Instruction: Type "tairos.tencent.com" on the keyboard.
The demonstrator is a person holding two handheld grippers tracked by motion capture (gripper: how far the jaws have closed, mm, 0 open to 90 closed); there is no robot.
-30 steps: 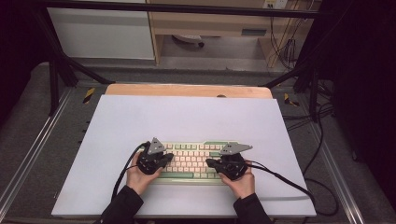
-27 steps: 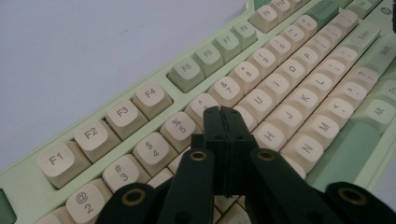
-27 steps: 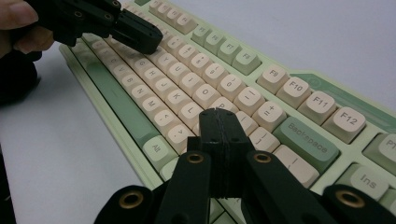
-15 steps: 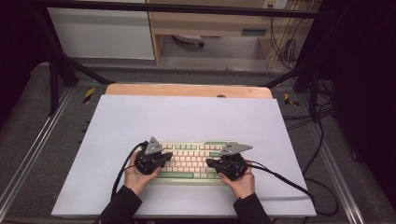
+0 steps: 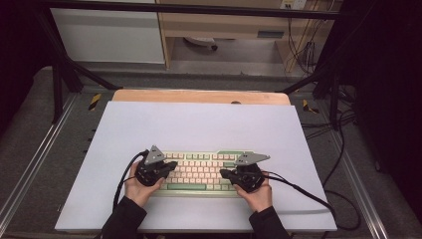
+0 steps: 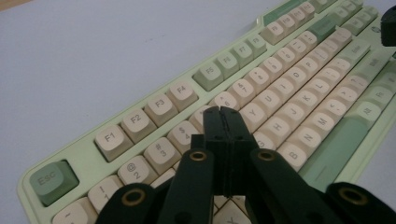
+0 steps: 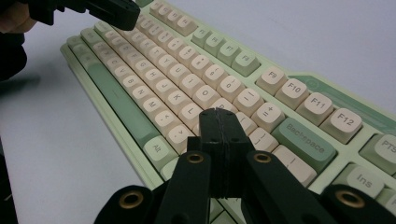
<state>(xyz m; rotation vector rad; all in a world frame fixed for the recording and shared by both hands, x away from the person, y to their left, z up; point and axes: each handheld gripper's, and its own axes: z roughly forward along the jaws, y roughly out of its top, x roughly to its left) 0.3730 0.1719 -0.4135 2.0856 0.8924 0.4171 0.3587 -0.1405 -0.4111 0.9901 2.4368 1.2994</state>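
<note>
A: Report the work surface, largest item first.

B: I see a white mat (image 5: 199, 124) covering most of the table (image 5: 199, 95); a strip of bare wood shows along the far edge. The keyboard (image 5: 201, 172) lies flat on the near half of the mat, long side parallel to the near edge.

A: Any containers?

B: None that I can see. The keyboard case is the only thing holding parts: its cream and green keys sit in rows inside the green frame (image 6: 88, 149).

A: Gripper positions?

B: My left gripper (image 5: 171, 165) is over the keyboard's left end; in the left gripper view its tip (image 6: 226, 112) sits above the number row. My right gripper (image 5: 225, 173) is over the right end; in the right gripper view its tip (image 7: 219, 114) is just beside Backspace (image 7: 303, 137). I cannot tell whether either tip touches a key.

A: Jaw state?

B: Both pairs are pressed together, clenched on nothing.

A: Open room?

B: Wide bare mat beyond the keyboard and at both sides; a narrower band between the keyboard and the near edge, where my hands (image 5: 142, 189) rest.
</note>
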